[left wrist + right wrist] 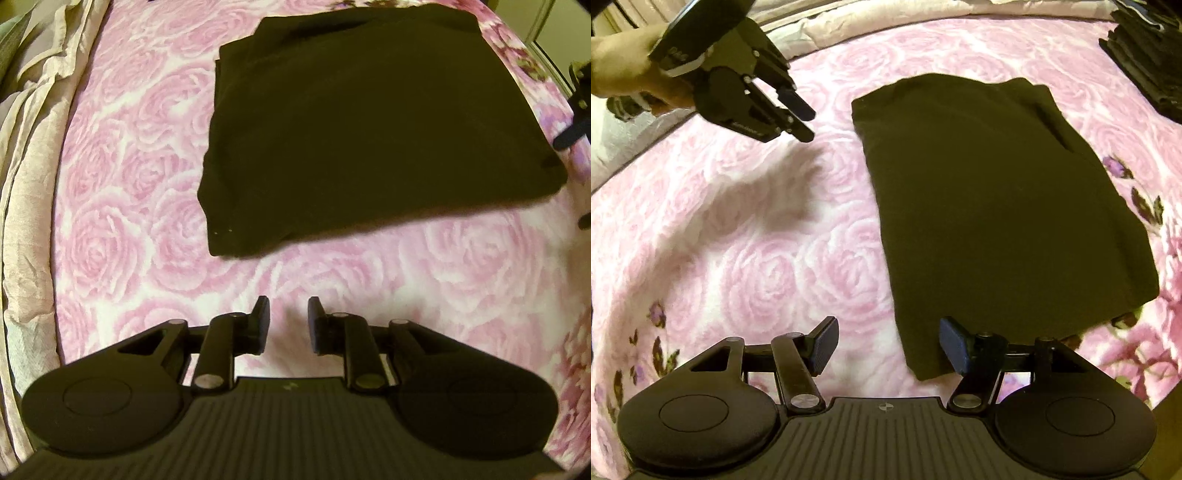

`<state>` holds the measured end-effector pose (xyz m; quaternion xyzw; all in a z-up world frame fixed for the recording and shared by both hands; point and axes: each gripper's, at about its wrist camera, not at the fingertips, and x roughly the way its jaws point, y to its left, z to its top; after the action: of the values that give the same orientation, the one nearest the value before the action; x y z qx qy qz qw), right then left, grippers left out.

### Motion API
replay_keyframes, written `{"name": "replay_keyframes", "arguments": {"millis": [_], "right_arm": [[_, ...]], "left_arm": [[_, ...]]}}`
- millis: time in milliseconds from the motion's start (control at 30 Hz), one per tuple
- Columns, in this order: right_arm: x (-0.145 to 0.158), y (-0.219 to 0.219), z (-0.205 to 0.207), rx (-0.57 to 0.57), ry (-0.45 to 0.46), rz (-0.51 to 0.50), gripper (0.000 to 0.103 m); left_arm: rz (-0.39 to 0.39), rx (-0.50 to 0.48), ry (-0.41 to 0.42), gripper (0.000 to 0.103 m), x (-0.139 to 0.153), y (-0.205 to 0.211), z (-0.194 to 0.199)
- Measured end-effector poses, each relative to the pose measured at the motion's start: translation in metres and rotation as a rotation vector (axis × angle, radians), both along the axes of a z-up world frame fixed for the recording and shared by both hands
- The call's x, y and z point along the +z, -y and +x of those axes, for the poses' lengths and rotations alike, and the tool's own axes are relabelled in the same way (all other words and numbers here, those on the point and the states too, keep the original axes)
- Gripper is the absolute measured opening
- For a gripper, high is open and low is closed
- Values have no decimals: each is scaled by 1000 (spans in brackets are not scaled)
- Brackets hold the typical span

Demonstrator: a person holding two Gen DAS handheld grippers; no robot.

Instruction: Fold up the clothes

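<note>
A black garment lies folded into a flat rectangle on the pink rose bedspread. My left gripper hovers over bare bedspread just short of the garment's near edge, its jaws a small gap apart with nothing between them. In the right wrist view the same garment fills the middle right. My right gripper stands open above the garment's near corner, its right finger over the black cloth and not pressing on it. A hand holds the left gripper above the bedspread, left of the garment.
A crumpled beige quilt runs along the bed's left side. A stack of dark folded clothes sits at the far right corner of the bed. Part of the right gripper shows at the right edge of the left wrist view.
</note>
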<state>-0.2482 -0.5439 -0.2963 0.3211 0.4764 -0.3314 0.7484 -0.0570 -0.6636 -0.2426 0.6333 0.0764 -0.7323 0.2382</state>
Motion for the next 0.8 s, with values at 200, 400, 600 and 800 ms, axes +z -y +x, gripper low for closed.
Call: {"name": "replay_keyframes", "arguments": {"millis": [200, 400, 600, 800], "right_arm": [[-15, -8, 4, 125, -171, -162, 64], [-55, -19, 23, 373, -329, -274, 64], [-40, 1, -7, 271, -239, -288, 18], [14, 5, -44, 258, -162, -348, 12]], "left_arm": [[-182, -322, 53, 54, -15, -40, -9], [-332, -625, 76, 67, -46, -63, -31], [-464, -811, 78, 69, -67, -62, -45], [-455, -802, 99, 29, -62, -57, -65]]}}
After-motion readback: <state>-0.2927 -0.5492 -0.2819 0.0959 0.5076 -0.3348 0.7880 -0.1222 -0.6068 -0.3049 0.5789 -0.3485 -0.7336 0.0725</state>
